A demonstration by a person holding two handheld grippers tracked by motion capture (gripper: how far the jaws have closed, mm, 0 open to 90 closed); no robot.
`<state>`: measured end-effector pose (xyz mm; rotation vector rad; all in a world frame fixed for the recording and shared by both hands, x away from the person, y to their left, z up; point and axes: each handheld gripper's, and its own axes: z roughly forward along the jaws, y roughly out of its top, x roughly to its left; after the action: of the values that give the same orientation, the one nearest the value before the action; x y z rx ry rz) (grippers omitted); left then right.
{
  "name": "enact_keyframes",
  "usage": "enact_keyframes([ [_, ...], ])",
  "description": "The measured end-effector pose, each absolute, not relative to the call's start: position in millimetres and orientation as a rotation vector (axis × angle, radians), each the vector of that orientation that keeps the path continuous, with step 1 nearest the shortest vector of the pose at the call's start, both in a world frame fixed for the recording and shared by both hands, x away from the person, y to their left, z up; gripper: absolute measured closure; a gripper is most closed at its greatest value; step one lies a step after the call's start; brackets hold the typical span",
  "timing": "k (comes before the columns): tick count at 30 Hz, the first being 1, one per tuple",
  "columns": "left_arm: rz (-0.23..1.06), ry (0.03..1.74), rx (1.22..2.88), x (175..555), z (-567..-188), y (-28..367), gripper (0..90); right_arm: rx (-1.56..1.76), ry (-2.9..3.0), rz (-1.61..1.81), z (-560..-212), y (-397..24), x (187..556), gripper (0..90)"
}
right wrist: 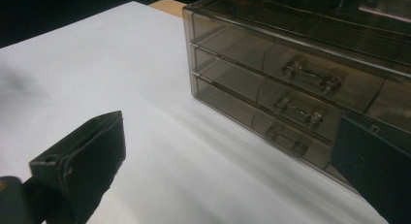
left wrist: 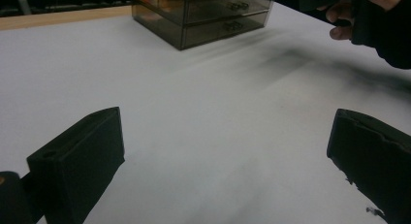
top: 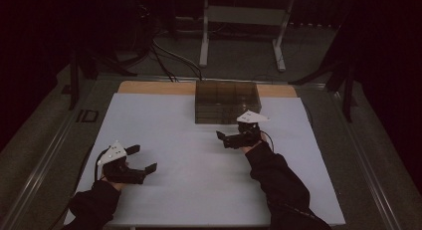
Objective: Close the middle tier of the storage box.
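My right gripper (top: 225,138) is off the mat, jaws spread wide, holding nothing, just in front of the smoked clear drawer chest (top: 227,101). The chest stands at the far middle of the white mat (top: 164,140), three drawers stacked, all looking shut. In the right gripper view the drawer handles show as small clear bars: top handle (right wrist: 312,77), middle handle (right wrist: 296,111), bottom handle (right wrist: 286,140). One of my jaws already overlaps the chest's lower right front in that view; I cannot tell if it touches.

My left gripper (top: 146,159) sits low near the mat's near left, jaws also wide, empty, well apart from the chest.

Risks, as I judge them:
- Handles are thin and see-through; a wide jaw coming in tilted could slip past the bar or catch two drawers at once.
- The chest looks light. A pull with nothing bracing it may drag the whole chest toward me instead of sliding a drawer.

Room: open mat on the left and in front, plenty for a drawer to come out. Behind the chest is the wooden table edge (top: 149,87), so pushing it back is a poor idea.
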<state>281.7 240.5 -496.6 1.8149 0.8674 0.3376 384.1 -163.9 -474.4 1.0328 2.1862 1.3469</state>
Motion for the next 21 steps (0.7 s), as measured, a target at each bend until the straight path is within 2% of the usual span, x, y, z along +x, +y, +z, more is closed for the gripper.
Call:
enact_keyframes([
  [21, 0.348, 0.863, 1.816, 281, -496, 240, 1.4, 0.932, 2.237, 1.411, -493, -179, 359, 0.2],
])
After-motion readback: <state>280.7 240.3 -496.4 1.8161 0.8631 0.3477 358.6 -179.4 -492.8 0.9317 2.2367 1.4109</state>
